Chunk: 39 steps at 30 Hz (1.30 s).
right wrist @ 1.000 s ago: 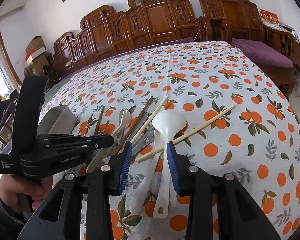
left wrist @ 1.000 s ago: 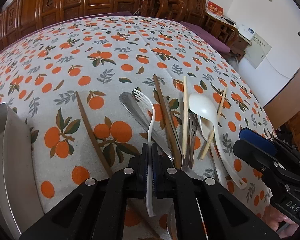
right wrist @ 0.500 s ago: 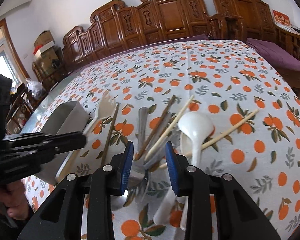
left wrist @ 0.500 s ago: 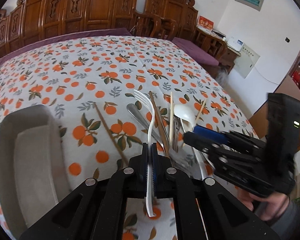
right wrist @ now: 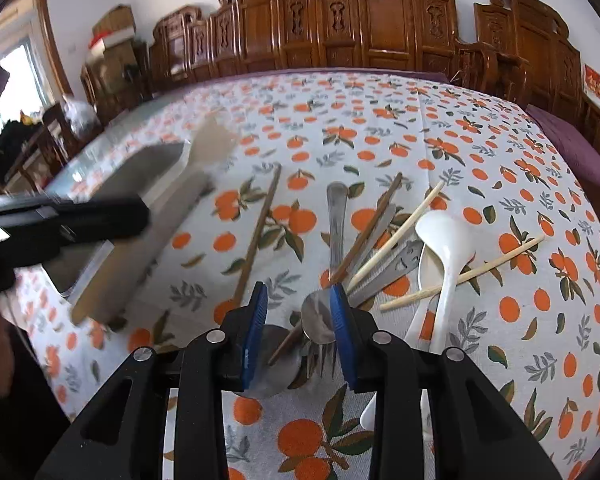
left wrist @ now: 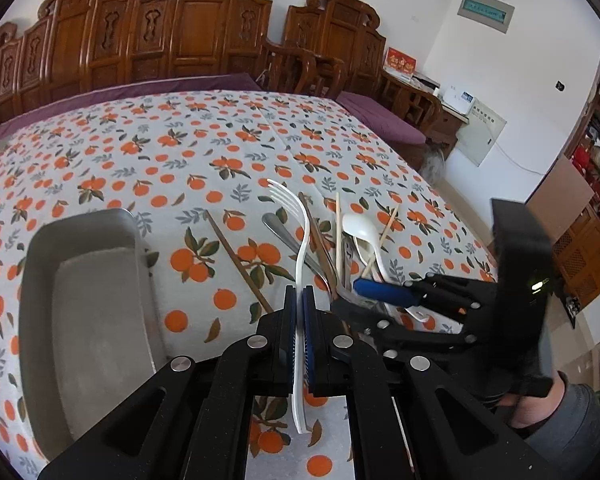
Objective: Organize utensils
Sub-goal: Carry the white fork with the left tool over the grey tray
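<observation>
My left gripper (left wrist: pixel 299 294) is shut on a white plastic fork (left wrist: pixel 300 236) and holds it above the table, tines pointing away. A grey metal tray (left wrist: pixel 84 304) sits to its left. It shows blurred in the right wrist view (right wrist: pixel 140 216), with the left gripper (right wrist: pixel 60 224) in front of it. My right gripper (right wrist: pixel 299 300) is open and low over a pile of utensils: a metal spoon (right wrist: pixel 336 216), dark wooden chopsticks (right wrist: pixel 258 236), pale chopsticks (right wrist: pixel 396 232) and white plastic spoons (right wrist: pixel 446 240). The right gripper also shows in the left wrist view (left wrist: pixel 372 296).
The table has a white cloth with an orange-fruit print (left wrist: pixel 172 152). Carved wooden chairs (right wrist: pixel 380 24) line its far side. A purple cushion (left wrist: pixel 380 120) and a side cabinet stand at the right. A person's hand (left wrist: pixel 540 408) holds the right gripper.
My left gripper has lifted the fork and drawn back left, bringing the tray into fuller view. My right gripper has moved left and lower over the metal spoon and the pile.
</observation>
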Motion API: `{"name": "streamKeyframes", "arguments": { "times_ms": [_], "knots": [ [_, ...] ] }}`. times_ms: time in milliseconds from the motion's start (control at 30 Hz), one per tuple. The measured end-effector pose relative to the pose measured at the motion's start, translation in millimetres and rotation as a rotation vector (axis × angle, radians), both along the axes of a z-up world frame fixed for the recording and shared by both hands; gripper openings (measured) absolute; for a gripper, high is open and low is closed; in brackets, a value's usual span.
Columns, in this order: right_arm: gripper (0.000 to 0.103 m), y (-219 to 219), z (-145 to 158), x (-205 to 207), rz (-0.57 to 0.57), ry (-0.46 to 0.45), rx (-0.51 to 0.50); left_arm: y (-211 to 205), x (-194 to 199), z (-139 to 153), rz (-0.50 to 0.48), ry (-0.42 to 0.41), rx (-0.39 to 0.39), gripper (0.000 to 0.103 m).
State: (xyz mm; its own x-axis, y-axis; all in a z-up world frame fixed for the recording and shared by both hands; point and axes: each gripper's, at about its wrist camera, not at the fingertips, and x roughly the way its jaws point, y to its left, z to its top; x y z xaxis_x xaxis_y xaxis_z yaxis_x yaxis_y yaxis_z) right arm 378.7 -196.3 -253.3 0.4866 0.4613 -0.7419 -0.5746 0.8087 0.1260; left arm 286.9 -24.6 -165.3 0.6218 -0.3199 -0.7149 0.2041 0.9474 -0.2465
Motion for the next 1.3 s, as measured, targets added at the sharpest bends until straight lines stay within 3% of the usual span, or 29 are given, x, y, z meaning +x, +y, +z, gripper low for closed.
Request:
{"name": "streamKeyframes", "arguments": {
  "times_ms": [200,367,867,1300],
  "knots": [
    [0.021,-1,-11,2,-0.026,0.018,-0.041,4,-2,2,0.006,-0.008,-0.004,0.002],
    [0.003,-11,-11,7,-0.048,0.033,-0.019,7,-6,6,0.0,-0.017,-0.007,0.002],
    [0.002,-17,24,-1,-0.047,-0.073,0.083,50,-16,24,0.098,-0.047,0.036,0.002],
    [0.003,0,30,-13,0.013,-0.088,0.1,103,1,-19,0.236,0.075,0.097,0.002]
  ]
}}
